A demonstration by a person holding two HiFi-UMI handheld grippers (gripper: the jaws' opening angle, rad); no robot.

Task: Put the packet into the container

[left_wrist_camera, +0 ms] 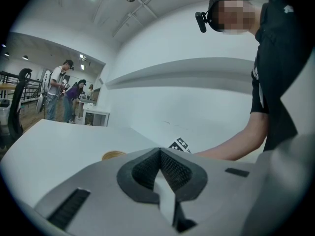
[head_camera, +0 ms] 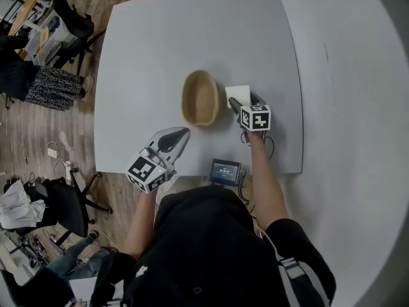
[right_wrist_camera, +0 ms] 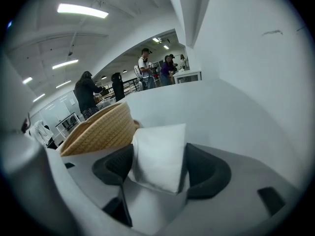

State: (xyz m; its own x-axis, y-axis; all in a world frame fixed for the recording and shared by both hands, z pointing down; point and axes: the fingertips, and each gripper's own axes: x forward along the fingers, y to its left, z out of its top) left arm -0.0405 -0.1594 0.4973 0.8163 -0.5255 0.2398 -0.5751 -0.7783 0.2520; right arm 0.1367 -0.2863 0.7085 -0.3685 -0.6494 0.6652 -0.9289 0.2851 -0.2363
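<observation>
- A small dark device with a lit screen point(head_camera: 225, 170) sits at the near edge of the pale grey square table point(head_camera: 192, 37), close to the person.
- The left gripper point(head_camera: 181, 133) hovers over the near part of the table, left of the device, with its jaws together and nothing between them.
- Further out, the right gripper point(head_camera: 236, 104) has its jaws clamped on the small white pillow-shaped packet point(right_wrist_camera: 158, 154), one dark pad against each side.
- The packet is outside the container, low over the table and just to the right of its rim.
- The tan woven oval basket point(head_camera: 186, 101) stands upright near the table's middle, and its inside shows only bare weave.
</observation>
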